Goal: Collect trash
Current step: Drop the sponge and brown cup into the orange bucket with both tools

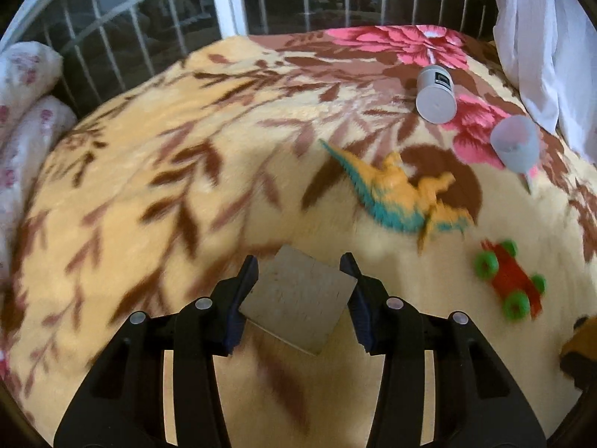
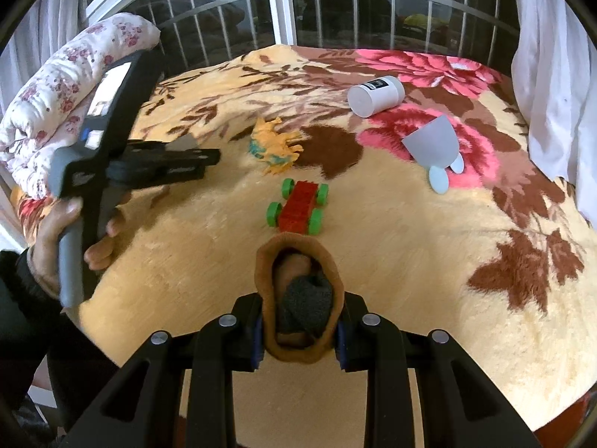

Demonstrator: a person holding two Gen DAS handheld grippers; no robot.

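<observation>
Now the left gripper clamps a flat grey cardboard square between its 2 pads, 1 corner toward 12 o'clock and the opposite one toward 6, so its long diagonal runs along the fingers. The card is lifted clear of the floral blanket. At 2 o'clock from it lies an orange and teal toy dinosaur, tail toward 10; at 3 o'clock sits a red toy car with 4 green wheels. Farther toward 1 o'clock a white canister lies on its side, base toward the camera, with a pale tipped cup just beside it. The right gripper is clenched on a brown sock pouch holding a grey wad, mouth toward 12. Open blanket spreads toward 9 and 10 o'clock up to the rolled quilt and the window bars
</observation>
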